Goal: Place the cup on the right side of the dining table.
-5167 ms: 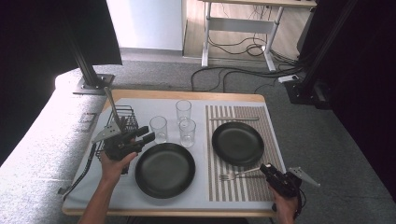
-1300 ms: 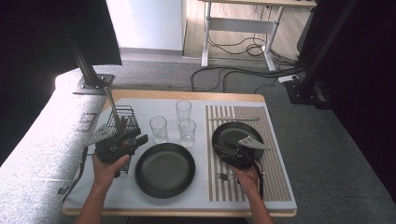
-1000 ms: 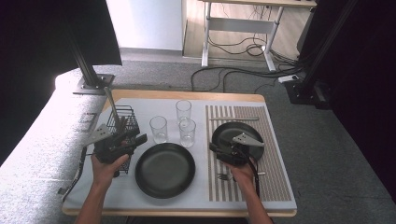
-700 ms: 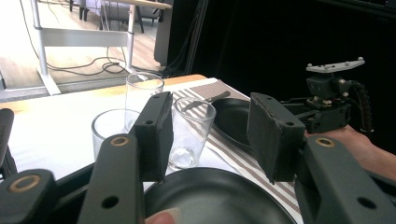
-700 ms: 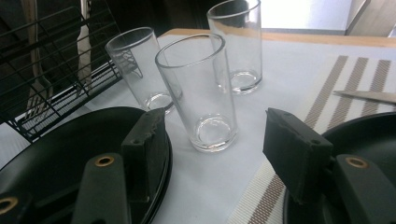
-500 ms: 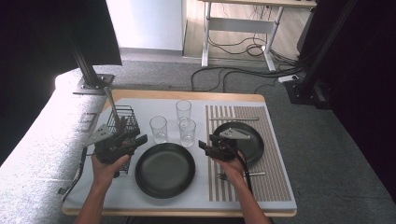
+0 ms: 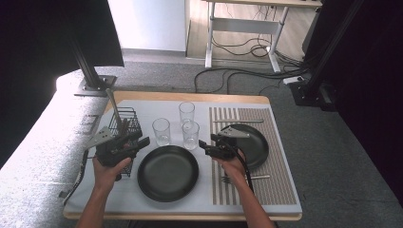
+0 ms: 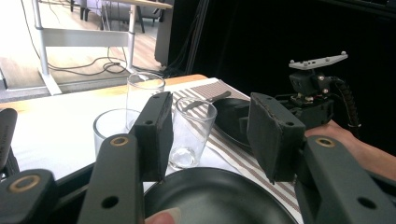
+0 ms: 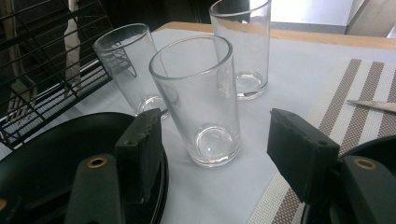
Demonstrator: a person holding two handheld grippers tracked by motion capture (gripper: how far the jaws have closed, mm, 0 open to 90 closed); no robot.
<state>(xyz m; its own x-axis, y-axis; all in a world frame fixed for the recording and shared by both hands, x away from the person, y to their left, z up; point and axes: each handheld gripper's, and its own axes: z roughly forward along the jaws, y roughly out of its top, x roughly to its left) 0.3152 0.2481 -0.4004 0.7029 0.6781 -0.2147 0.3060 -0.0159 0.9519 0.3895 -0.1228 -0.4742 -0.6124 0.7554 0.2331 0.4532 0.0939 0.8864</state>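
Jaws of the right gripper [image 9: 215, 154] (just opening, empty) frame a smooth cylindrical glass [image 9: 198, 100]; left gripper [image 8: 210, 135] wide.

High view above table, tool views close, sharing glasses [image 7: 190, 134]

Daylight is pouring in from the far side of the room, washing out the floor [image 7: 147, 23] beyond the table to near white, while black curtains [image 7: 370, 71] at both sides are swallowing detail. Ahead of the right gripper's jaws, the nearest glass [image 9: 198, 100] is showing crisp, with pale glare on its rim. The left gripper's own jaws are looking soft and oversized close to the lens.
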